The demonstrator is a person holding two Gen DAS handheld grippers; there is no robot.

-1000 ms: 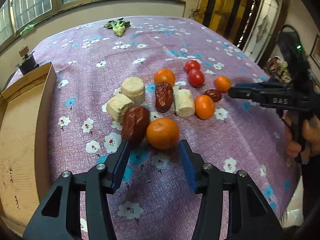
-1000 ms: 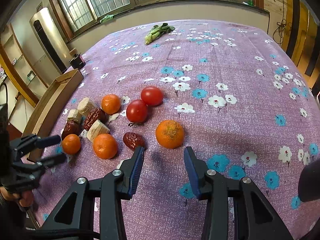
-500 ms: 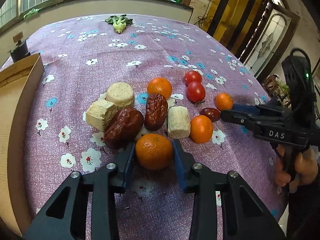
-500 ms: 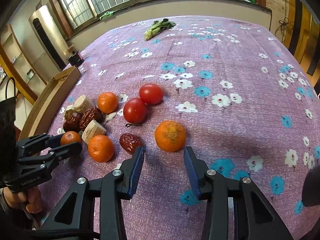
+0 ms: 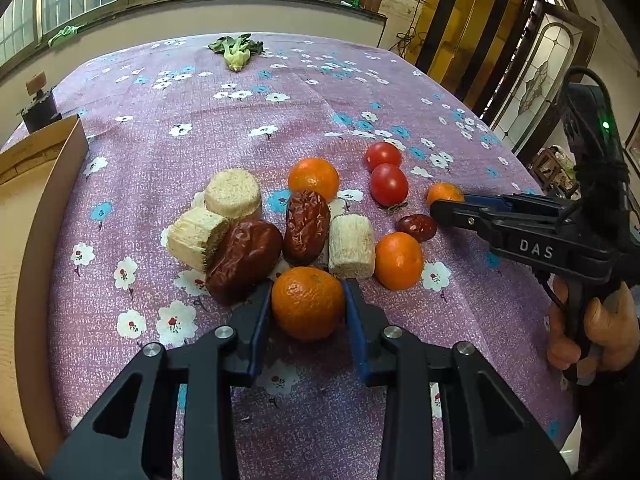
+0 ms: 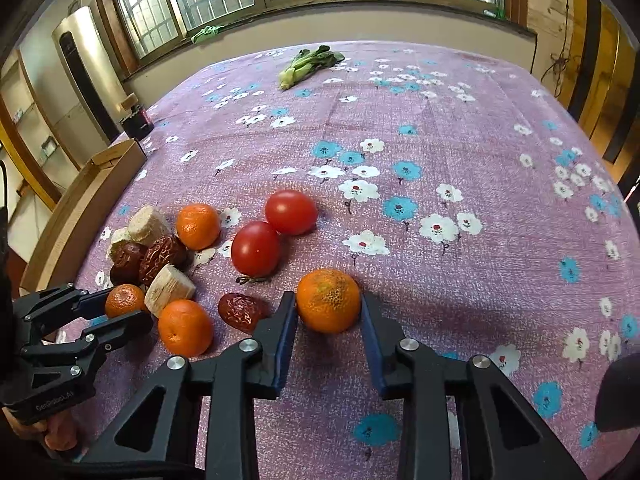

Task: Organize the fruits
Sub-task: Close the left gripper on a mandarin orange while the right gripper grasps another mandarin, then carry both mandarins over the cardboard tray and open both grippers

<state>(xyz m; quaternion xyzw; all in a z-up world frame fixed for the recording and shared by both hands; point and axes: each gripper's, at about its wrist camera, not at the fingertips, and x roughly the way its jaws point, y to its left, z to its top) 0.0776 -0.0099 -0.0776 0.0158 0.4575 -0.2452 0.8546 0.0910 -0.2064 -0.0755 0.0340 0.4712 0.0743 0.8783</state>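
Fruits lie clustered on a purple flowered tablecloth (image 5: 280,104). My left gripper (image 5: 306,304) has closed around a mandarin (image 5: 307,302) at the near edge of the cluster, both pads touching it. My right gripper (image 6: 329,312) straddles another mandarin (image 6: 329,300), its pads close at each side with slim gaps. Two tomatoes (image 6: 256,247), two more mandarins (image 5: 399,260), several wrinkled red dates (image 5: 245,255) and pale cylindrical chunks (image 5: 351,246) lie between them. The right gripper also shows in the left wrist view (image 5: 448,200).
A cardboard box (image 5: 24,216) stands along the table's left edge. A green leafy vegetable (image 6: 308,65) lies at the far side. A small dark object (image 5: 38,106) sits at the far left corner. The left gripper shows in the right wrist view (image 6: 120,308).
Both grippers moved forward onto their mandarins. The left jaws narrowed from wide open to touching its mandarin. The right jaws now flank the mandarin that lay ahead of them.
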